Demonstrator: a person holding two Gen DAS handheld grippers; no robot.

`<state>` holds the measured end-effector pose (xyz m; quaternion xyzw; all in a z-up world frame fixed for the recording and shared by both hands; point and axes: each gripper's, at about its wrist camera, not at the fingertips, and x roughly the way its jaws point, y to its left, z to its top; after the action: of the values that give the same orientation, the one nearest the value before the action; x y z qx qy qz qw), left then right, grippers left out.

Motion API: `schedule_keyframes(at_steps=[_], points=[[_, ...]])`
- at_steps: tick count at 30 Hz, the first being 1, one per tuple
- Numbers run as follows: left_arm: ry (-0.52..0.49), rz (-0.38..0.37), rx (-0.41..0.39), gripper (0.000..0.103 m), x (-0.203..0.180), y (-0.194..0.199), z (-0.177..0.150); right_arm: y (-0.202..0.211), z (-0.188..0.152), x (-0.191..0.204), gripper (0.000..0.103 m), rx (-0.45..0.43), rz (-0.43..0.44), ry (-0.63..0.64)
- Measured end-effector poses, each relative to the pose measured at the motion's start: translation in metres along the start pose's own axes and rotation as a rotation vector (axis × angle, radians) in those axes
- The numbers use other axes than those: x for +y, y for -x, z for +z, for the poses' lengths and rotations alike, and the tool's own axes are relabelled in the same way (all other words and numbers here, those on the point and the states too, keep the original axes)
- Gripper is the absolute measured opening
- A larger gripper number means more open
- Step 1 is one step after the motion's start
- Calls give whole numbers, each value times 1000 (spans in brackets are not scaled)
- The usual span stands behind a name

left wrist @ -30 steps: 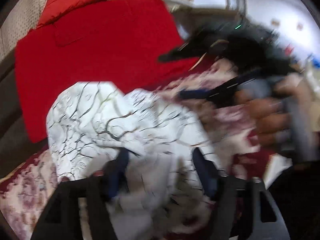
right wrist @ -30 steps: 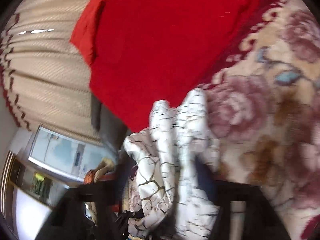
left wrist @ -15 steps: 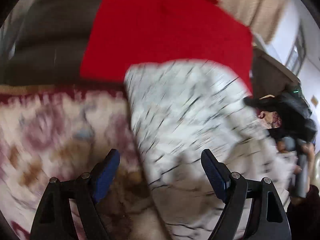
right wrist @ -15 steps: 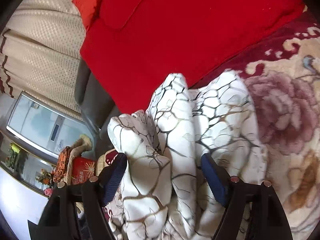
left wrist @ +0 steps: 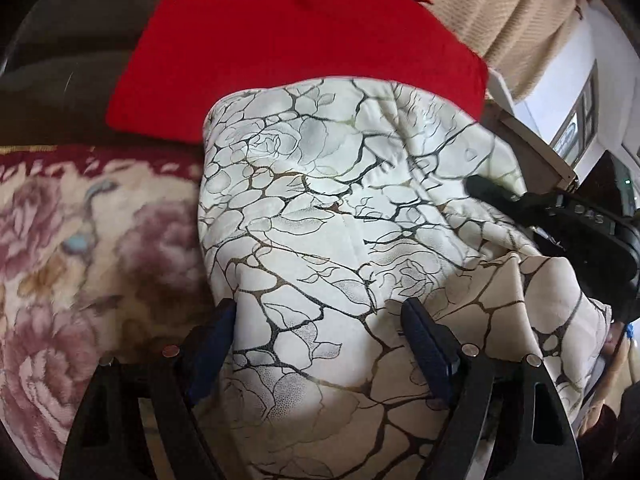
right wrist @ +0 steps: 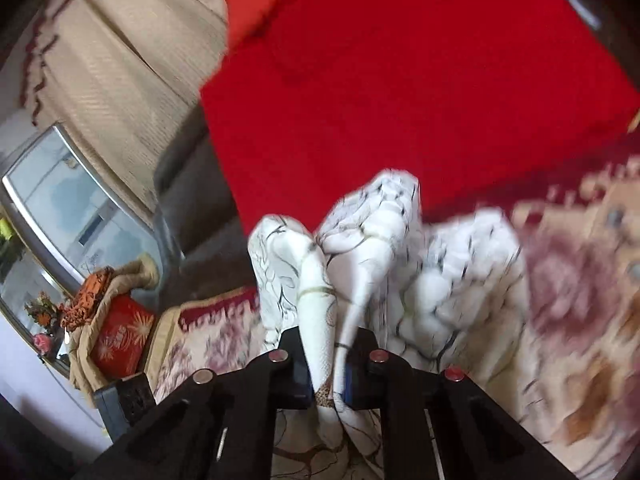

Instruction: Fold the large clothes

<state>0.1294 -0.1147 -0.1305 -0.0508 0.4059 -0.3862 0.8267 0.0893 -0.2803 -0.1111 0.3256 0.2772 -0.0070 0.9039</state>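
White garment (right wrist: 320, 344) between right jaws

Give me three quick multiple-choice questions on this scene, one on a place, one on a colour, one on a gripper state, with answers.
1. What lies beyond the white crackle-print garment?
A. red cloth
B. blue towel
C. bare wood

2. The left gripper's pads are:
A. red
B. dark blue
C. yellow

3. The right gripper is:
A. wide open
B. shut on nothing
C. shut on the garment

Answers: 1 A, the red cloth spreads behind it. 2 B, both pads show dark blue. 3 C, a fold of fabric is pinched between its fingers.
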Motion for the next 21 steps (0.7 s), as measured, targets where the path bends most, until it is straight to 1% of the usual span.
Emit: schedule_keyframes(at_steps=[1,2,4,5,6,7,9,12,13,15,17,18,20,21], points=[[-32,11,-4,83,-11,-2,-1,5,2,-6,10,-15,-12,-11],[-84,24,-9,83,-27,-3,-2,11,3,-14,10,-28,-29,-31],[-149,36,-13,83,-46,-12,-3,20,5,-34,9,-43,-75,-87],[-176,41,-13,83,-53,-13,-4,24,5,-48,9,-40,-106,-121],[-222,65,-6,84,-64,-17,-5,26,5,-62,9,-31,-136,-151],[-243,88,4,85,-67,-20,-6,24,3,-74,9,-3,-154,-179],[-250,133,36,88,-66,-27,-7,11,-1,-82,9,46,-150,-192],[-226,153,61,89,-62,-32,-5,-13,-10,-77,10,146,-217,-106],[-224,154,62,89,-63,-31,-3,-18,-15,-79,10,167,-232,-102],[-220,131,72,89,-64,-24,-1,-15,-14,-79,12,158,-237,-105],[-205,100,74,89,-56,-19,-2,-10,-15,-82,14,156,-223,-153],[-203,91,61,89,-52,-9,-2,-7,-16,-87,15,155,-213,-176],[-221,120,25,89,-42,-5,-1,6,-18,-86,18,134,-214,-186],[-240,157,4,89,-39,3,-2,15,-18,-80,19,111,-222,-173]])
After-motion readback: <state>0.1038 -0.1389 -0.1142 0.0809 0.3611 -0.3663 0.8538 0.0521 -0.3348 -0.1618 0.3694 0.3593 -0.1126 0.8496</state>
